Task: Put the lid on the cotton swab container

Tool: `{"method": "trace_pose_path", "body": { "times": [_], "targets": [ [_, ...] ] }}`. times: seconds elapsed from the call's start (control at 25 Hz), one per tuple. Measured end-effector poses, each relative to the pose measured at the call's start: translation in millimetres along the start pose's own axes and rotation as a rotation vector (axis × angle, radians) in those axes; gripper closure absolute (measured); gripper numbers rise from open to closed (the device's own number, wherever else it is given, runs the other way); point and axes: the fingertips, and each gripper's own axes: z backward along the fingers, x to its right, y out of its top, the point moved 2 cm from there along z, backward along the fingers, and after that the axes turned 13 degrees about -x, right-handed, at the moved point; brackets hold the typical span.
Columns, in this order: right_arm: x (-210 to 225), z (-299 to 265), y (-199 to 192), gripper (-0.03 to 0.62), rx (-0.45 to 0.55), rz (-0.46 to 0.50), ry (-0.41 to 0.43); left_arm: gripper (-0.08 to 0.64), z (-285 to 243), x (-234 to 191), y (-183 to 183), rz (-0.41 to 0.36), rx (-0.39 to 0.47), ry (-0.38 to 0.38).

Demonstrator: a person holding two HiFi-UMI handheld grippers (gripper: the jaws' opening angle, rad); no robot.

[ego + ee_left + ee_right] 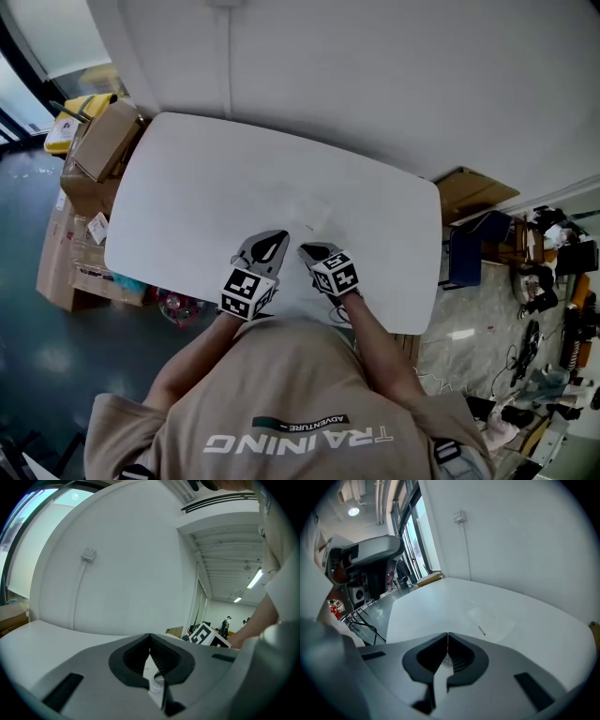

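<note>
A clear, nearly see-through plastic piece [310, 213] with a small barcode label lies on the white table [187, 197] just beyond both grippers; it shows as a flat clear shape [492, 622] in the right gripper view. A small round clear thing [158, 681] shows through the gap under the left jaws, and likewise [448, 661] under the right jaws; whether it is lid or container I cannot tell. My left gripper [277, 234] [149, 637] and right gripper [306, 249] [448, 634] sit side by side near the table's front edge, both shut and holding nothing.
Cardboard boxes [94, 150] stand on the floor off the table's left end. A blue chair [466, 253] and cluttered gear [553, 281] are to the right. A white wall [375, 75] runs behind the table's far edge.
</note>
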Motion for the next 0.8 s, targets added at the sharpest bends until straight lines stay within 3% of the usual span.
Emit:
{"method": "trace_pose_path", "body": {
  "times": [0.12, 0.24, 0.52, 0.8],
  "targets": [
    [-2.7, 1.1, 0.7, 0.574, -0.003, 0.059, -0.011, 0.546, 1.7, -0.6, 1.8, -0.006, -0.002, 0.001],
    [-3.8, 10.0, 7.2, 0.574, 0.061, 0.091, -0.041, 0.546, 3.1, -4.5, 7.2, -0.019, -0.002, 0.002],
    [5.1, 76.3, 26.2, 0.574, 0.345, -0.071, -0.038, 0.546, 10.3, -7.5, 19.9, -0.049, 0.015, 0.006],
    [2.9, 163.4, 55.1, 0.574, 0.633, -0.003, -0.128, 0.548, 20.7, -6.0, 52.3, -0.115, 0.082, 0.002]
  ]
}}
